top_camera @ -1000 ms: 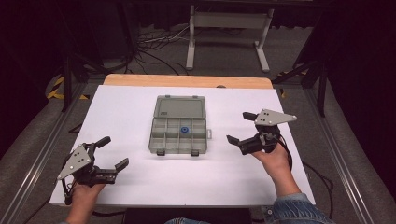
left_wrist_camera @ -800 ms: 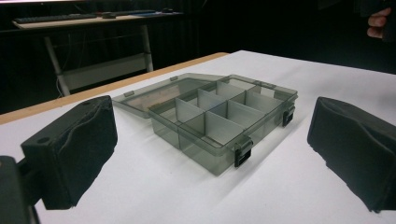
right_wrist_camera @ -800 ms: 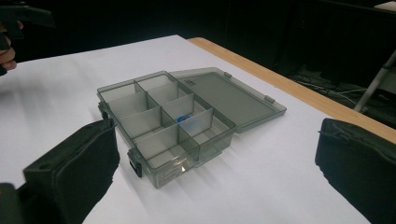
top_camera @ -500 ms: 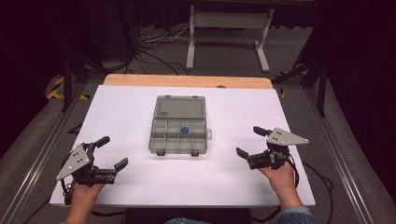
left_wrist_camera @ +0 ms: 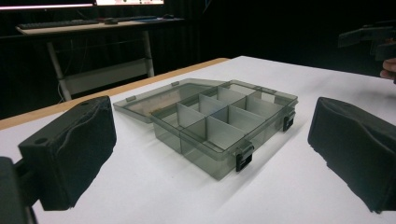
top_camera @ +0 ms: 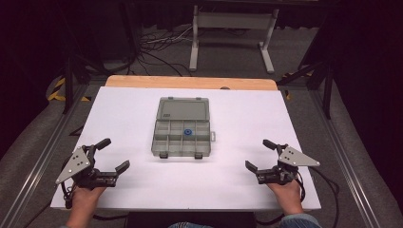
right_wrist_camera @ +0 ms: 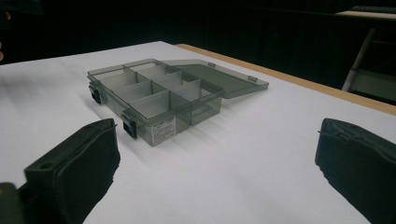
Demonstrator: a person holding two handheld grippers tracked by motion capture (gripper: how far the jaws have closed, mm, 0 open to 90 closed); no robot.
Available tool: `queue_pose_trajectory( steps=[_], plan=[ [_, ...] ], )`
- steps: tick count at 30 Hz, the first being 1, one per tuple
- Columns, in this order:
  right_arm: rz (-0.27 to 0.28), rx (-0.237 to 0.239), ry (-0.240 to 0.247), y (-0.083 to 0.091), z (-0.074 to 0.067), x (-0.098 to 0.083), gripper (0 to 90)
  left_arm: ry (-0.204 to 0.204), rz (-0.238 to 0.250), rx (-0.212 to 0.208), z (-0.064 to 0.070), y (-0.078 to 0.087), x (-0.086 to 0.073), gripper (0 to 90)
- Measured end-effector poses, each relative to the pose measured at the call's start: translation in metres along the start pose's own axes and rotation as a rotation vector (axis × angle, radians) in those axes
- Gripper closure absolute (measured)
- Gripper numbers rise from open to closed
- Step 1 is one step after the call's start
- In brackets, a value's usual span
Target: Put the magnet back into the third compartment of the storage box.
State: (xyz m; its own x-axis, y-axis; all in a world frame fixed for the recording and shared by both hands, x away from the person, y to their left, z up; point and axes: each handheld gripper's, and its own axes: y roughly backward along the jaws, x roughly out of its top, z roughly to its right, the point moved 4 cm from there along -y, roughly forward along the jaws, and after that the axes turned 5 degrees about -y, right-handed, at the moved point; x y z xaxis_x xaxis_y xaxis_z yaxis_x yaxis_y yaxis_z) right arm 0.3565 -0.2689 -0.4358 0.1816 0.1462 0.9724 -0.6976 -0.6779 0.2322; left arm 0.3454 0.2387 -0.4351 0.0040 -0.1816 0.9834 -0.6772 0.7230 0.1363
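Right gripper (top_camera: 262, 156) has drawn back from the box over the last second: it was level with the box's near right corner and now sits nearer the person's edge of the bench, well apart from the box, jaws spread wide and empty. Left gripper (top_camera: 110, 154) has barely moved; it rests off the box's near left corner, also well apart, jaws spread with nothing between them.

The box (top_camera: 183, 135) stands in the middle of the white bench (top_camera: 128, 109), its clear lid (top_camera: 184, 109) folded flat away from the person. Inside are small compartments, and 1 blue ring (top_camera: 188, 132) lies in a middle cell. 2 dark latches (left_wrist_camera: 243, 158) hang on the box's near wall, seen from the left gripper view; the right gripper view shows the same box (right_wrist_camera: 156, 95) from its other side, lid (right_wrist_camera: 224, 77) flat on the bench.

With both grippers pulled clear of the box and holding nothing, the work looks either finished or between steps. If the lid is to be closed, a gripper must travel back past the box to reach it.
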Motion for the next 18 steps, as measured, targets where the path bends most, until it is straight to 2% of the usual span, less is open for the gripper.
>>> queue_pose_trajectory(
  steps=[6,10,14,18],
  plan=[
    [0.030,0.017,-0.013,0.001,-0.002,-0.009,0.0,0.009,0.004,-0.008,-0.001,-0.001,-0.001,1.4],
    [0.006,0.021,-0.015,-0.003,-0.001,-0.015,0.0,0.014,0.004,-0.011,-0.001,-0.001,-0.002,1.4],
    [0.029,0.015,-0.030,-0.001,0.001,-0.014,0.0,0.021,0.009,-0.008,-0.002,-0.001,-0.002,1.4],
    [0.035,0.016,-0.021,0.000,0.000,-0.014,0.1,0.023,0.008,-0.007,-0.002,-0.001,-0.002,1.4]
  ],
)
